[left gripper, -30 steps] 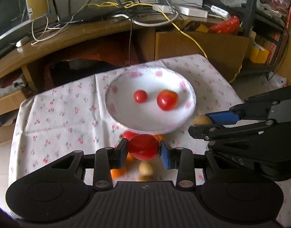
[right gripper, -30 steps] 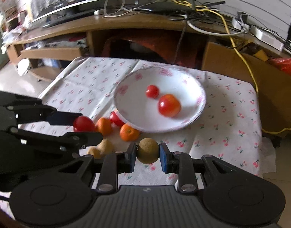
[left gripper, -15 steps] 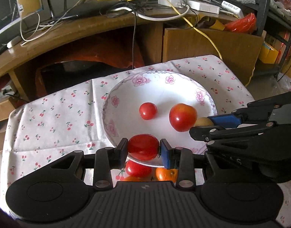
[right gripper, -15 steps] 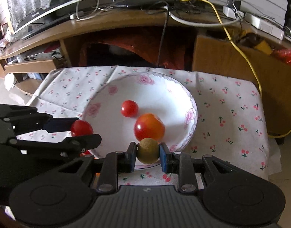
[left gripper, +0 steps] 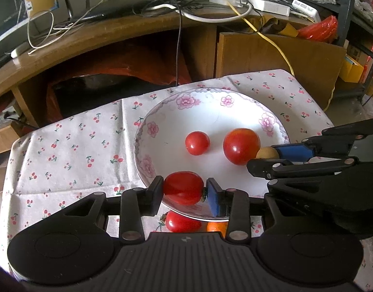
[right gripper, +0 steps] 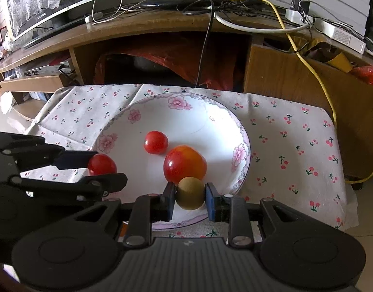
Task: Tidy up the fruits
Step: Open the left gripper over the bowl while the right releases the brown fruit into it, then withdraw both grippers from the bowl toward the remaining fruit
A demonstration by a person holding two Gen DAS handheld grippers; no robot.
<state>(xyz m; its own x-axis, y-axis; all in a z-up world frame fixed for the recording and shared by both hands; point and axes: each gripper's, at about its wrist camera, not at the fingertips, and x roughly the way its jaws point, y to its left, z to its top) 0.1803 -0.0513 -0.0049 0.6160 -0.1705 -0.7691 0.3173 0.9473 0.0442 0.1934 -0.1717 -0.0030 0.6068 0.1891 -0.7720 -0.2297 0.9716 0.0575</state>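
A: Tools first. Your left tool (left gripper: 184,191) hangs over the near rim of the plate (left gripper: 235,97), a red tomato (left gripper: 182,187) between its pads; the jaws are opening, and a sliver of gap shows at the blue pad while the black pad still touches the skin.

B: And your right tool (right gripper: 190,194)?

A: Clamped narrow on a small brown round fruit (right gripper: 190,193), over the plate's near right side, right up against the big tomato.

B: Now the setting, largest down.

A: Tabletop with a cherry-print cloth (right gripper: 296,146), wooden desk (right gripper: 162,24) behind it, loaded with cables. The white flowered plate sits mid-cloth.

B: What's in the plate?

A: Two loose pieces: a large red-orange tomato (right gripper: 185,166) and, just left of it and apart, a smaller red tomato (right gripper: 156,142).

B: Anything off the plate?

A: In your left wrist view, under the near rim, another red tomato (left gripper: 182,222) lies on the cloth with an orange fruit (left gripper: 217,227) beside it, both partly hidden by the tool body.
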